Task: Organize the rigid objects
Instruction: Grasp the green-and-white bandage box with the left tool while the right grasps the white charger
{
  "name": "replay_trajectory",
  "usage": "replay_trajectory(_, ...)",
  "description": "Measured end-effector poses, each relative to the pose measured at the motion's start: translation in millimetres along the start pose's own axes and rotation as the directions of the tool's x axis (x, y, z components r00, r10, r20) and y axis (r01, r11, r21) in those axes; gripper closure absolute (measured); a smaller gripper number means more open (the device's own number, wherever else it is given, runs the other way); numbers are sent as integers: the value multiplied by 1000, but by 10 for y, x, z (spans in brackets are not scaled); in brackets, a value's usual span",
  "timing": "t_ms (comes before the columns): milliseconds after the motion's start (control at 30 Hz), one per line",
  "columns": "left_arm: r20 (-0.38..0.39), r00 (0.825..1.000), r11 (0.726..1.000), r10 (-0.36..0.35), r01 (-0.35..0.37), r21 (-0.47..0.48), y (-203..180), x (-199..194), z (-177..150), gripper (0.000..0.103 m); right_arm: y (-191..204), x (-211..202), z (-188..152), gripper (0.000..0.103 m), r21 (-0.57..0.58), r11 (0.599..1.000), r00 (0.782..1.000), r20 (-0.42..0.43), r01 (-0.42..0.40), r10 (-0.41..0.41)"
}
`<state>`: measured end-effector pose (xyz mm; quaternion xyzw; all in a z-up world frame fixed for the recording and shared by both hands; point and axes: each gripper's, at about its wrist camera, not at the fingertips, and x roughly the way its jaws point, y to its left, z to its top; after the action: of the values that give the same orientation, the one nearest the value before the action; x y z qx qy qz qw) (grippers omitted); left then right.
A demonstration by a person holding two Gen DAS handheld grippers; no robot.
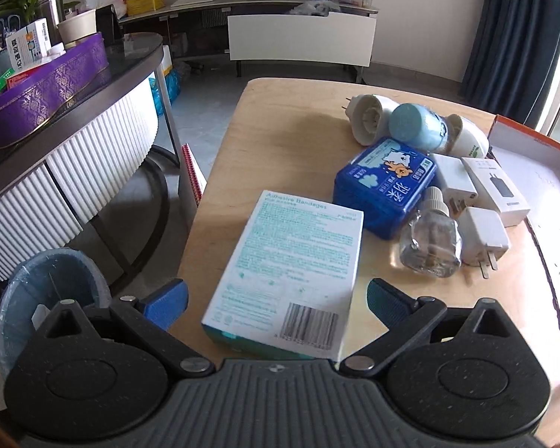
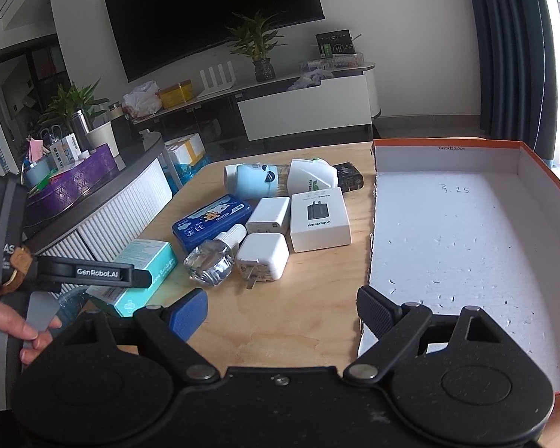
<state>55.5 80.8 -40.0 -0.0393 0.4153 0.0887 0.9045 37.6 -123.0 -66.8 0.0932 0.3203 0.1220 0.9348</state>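
Note:
A white and teal adhesive bandage box (image 1: 287,276) lies on the wooden table (image 1: 280,142) between the wide-open fingers of my left gripper (image 1: 276,300), which do not touch it. It also shows in the right wrist view (image 2: 142,272), partly behind the left gripper's arm (image 2: 93,272). My right gripper (image 2: 282,313) is open and empty above bare table, next to the orange-rimmed box (image 2: 466,246) lined with white foam. Beyond lie a blue tin (image 1: 384,186), a clear bottle (image 1: 429,242), white chargers (image 1: 483,235), a white charger carton (image 2: 319,220) and plug-in devices (image 1: 414,123).
A bin with a blue liner (image 1: 48,298) stands on the floor left of the table. A round dark-topped side table (image 1: 74,142) with a purple box (image 1: 44,89) stands to the left. A TV cabinet (image 2: 302,108) lines the far wall.

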Motion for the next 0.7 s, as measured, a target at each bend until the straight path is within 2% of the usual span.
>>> replay_trajectory(133,9,1000,999,21,-22,39,-52,140,38,0,40,36,-10,1,-5,1000,1000,-18,-22,21)
replay_trajectory(233,4,1000,999,8,-8,54,-79,240,57,0,86,53,8,1,-37,999,1000,-17,-15,14)
replay_trajectory(300,30,1000,1000,-5,5,28,-53,226,43,10,108,98,54,1,-51,999,1000,-23,-1,0)
replay_trajectory(333,48,999,999,-1,0,33,-68,193,43,22,118,125,83,1,-53,999,1000,-27,2,-4)
replay_trajectory(367,59,998,999,-10,7,35,-66,171,44,30,130,154,110,1,-59,998,1000,-28,0,-2)
replay_trajectory(400,66,998,999,-16,15,29,-71,150,57,32,149,197,139,1,-73,997,1000,-27,0,-2)
replay_trajectory(467,85,995,999,-46,46,9,-62,122,57,32,180,292,187,1,-88,996,999,-37,13,-17)
replay_trajectory(600,136,990,999,-44,44,1,-85,30,81,32,217,579,277,1,-61,997,996,-75,46,-51)
replay_trajectory(700,144,987,997,-72,75,-20,-73,24,98,32,248,785,320,2,-45,995,991,-96,93,-97)
